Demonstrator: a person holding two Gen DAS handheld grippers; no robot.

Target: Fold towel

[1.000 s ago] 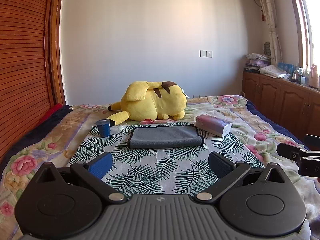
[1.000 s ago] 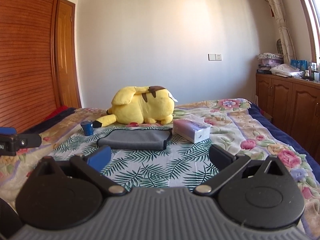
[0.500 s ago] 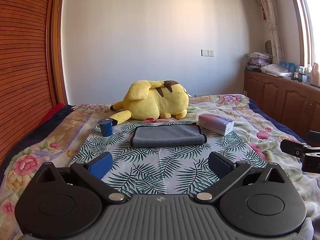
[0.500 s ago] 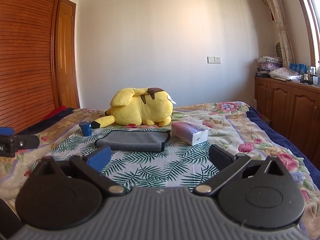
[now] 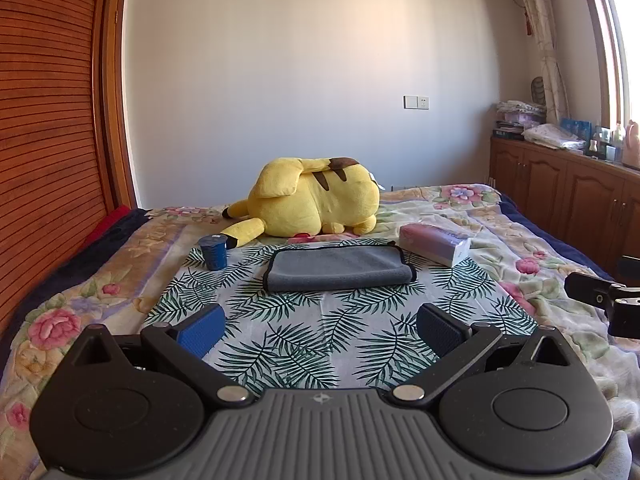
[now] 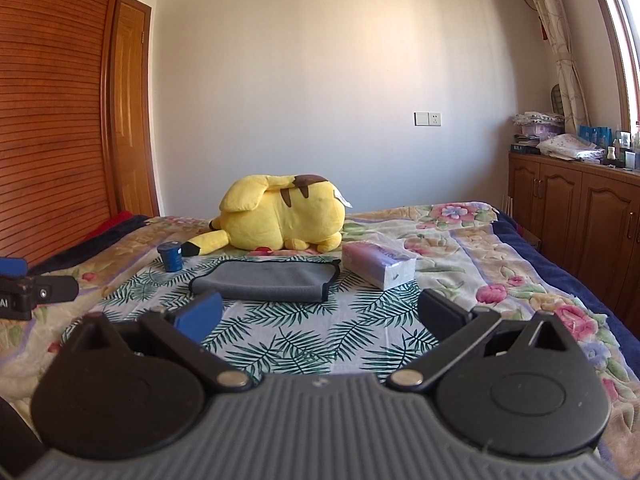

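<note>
A grey towel (image 5: 339, 269) with a dark edge lies folded flat on the palm-leaf cloth (image 5: 320, 328) in the middle of the bed; it also shows in the right wrist view (image 6: 267, 280). My left gripper (image 5: 320, 326) is open and empty, held short of the towel on its near side. My right gripper (image 6: 320, 316) is open and empty, also short of the towel. The right gripper's tip shows at the right edge of the left wrist view (image 5: 604, 300). The left gripper's tip shows at the left edge of the right wrist view (image 6: 28, 292).
A yellow plush toy (image 5: 312, 202) lies behind the towel. A small blue cup (image 5: 214, 253) stands to the towel's left. A tissue box (image 5: 434, 243) lies to its right. Wooden cabinets (image 5: 568, 196) line the right wall; a wooden wardrobe (image 5: 52, 128) stands on the left.
Both grippers have tilted up and drawn back slightly, so the towel and toy sit lower and a little farther in view. Both stay open. The towel has not moved.
</note>
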